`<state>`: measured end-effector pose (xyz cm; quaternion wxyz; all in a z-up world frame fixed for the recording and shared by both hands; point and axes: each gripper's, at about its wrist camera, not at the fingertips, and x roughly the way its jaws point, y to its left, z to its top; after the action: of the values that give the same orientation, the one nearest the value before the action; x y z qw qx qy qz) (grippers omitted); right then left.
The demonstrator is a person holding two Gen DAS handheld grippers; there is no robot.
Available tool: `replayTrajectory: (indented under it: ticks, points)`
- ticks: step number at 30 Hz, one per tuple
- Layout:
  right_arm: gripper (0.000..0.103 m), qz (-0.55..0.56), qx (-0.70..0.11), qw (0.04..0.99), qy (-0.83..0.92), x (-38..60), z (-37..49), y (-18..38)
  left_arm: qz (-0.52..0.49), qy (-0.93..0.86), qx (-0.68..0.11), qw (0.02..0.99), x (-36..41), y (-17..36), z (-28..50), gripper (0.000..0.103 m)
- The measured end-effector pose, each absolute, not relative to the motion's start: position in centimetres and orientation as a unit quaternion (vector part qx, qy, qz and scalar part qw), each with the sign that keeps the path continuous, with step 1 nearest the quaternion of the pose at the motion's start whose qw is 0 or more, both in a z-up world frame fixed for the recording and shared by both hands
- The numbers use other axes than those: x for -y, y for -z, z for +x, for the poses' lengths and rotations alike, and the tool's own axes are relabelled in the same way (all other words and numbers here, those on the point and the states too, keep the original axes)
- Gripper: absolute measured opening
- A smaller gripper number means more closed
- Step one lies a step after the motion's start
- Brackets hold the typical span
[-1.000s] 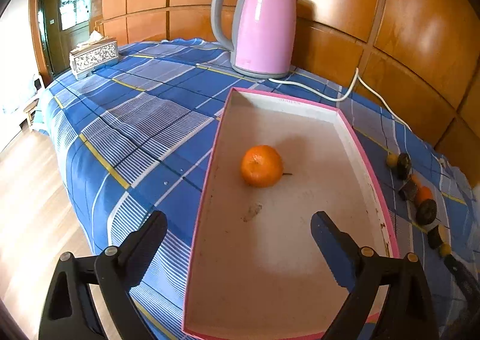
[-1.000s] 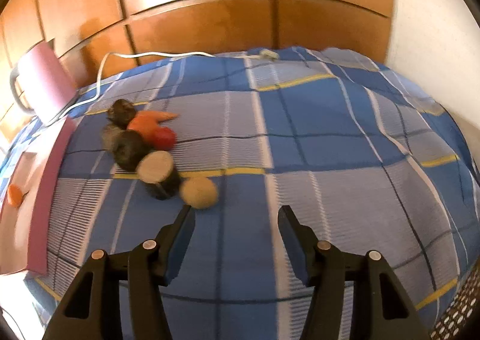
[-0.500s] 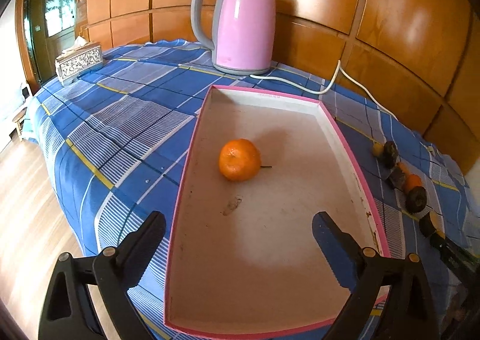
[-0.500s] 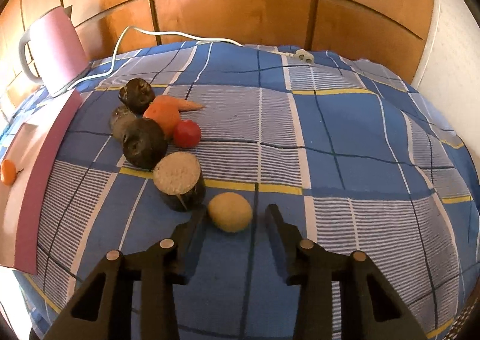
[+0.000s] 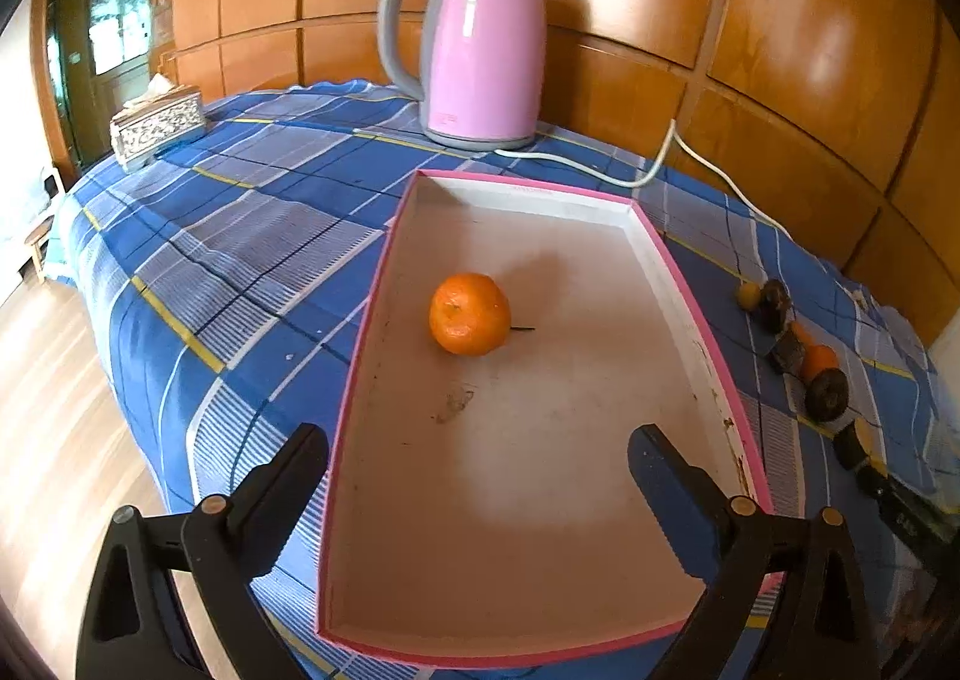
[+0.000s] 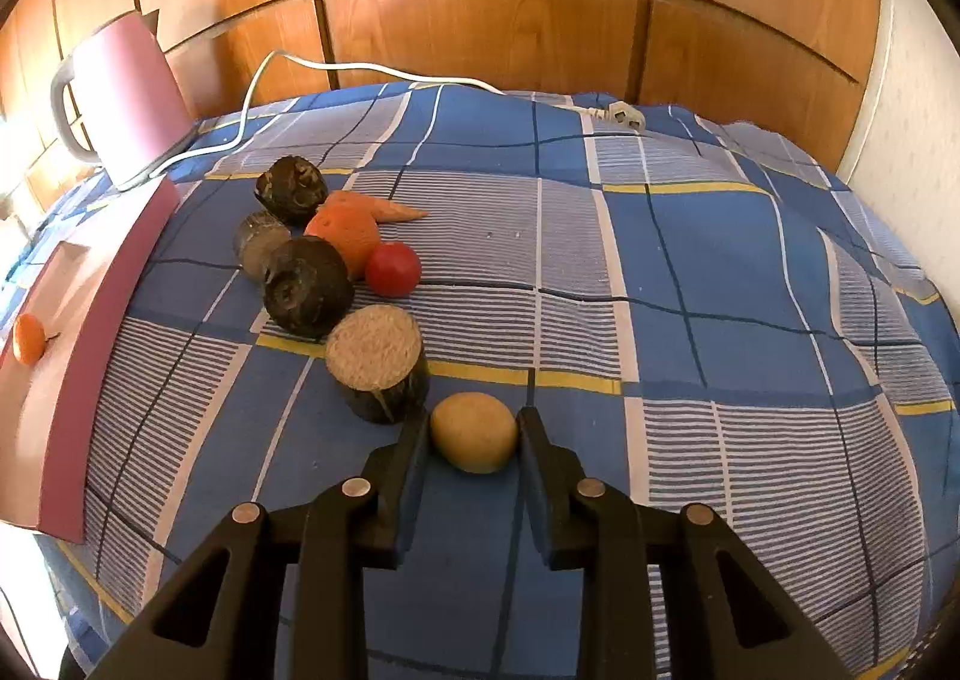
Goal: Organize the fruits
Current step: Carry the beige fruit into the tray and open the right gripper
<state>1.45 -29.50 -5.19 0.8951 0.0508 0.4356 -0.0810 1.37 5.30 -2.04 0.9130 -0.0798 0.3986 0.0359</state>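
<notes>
A small pale-yellow round fruit (image 6: 474, 434) lies on the blue checked cloth. My right gripper (image 6: 474, 423) is closing on it, and its pads press on both sides of the fruit. Just left of it stands a cut dark root (image 6: 378, 362). Behind that lie two dark round pieces (image 6: 307, 284), an orange fruit (image 6: 345, 233), a carrot (image 6: 390, 210) and a red tomato (image 6: 393, 269). My left gripper (image 5: 478, 440) hangs open over the near end of the pink-rimmed tray (image 5: 690, 284). A mandarin (image 5: 469, 314) sits alone in that tray.
A pink kettle (image 5: 480, 44) stands behind the tray, and its white cord (image 6: 360, 71) runs along the wooden wall to a plug (image 6: 624, 114). A tissue box (image 5: 157, 125) sits at the far left corner. The table edge drops to wooden floor on the left.
My right gripper slid left over the cloth to the yellow fruit and its jaws came together on it. The left gripper stayed open over the tray, shifting only slightly.
</notes>
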Motion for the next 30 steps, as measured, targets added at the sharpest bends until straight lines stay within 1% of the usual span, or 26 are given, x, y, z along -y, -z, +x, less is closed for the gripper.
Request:
replayTrajectory:
  ticks: [6,14,18,25,30]
  points:
    - [0.029,0.073,-0.428,0.898,0.079,29.8,0.6,4.7,-0.088,-0.062,-0.397,0.912,-6.0,2.1,1.2,0.101]
    - [0.029,0.073,-0.398,0.914,0.033,27.8,-0.2,1.7,-0.105,-0.085,-0.398,0.907,-7.1,2.3,1.1,0.103]
    - [0.029,0.062,-0.398,0.914,-0.039,24.9,0.4,0.7,-0.108,-0.091,-0.402,0.905,-7.5,2.3,1.1,0.103]
    - [0.029,0.013,-0.404,0.902,-0.153,18.3,2.7,-0.2,-0.114,-0.107,-0.402,0.902,-8.8,2.2,0.7,0.103]
    - [0.029,-0.007,-0.411,0.89,-0.196,14.0,5.0,-0.2,-0.124,-0.126,-0.4,0.899,-10.3,2.1,0.5,0.103]
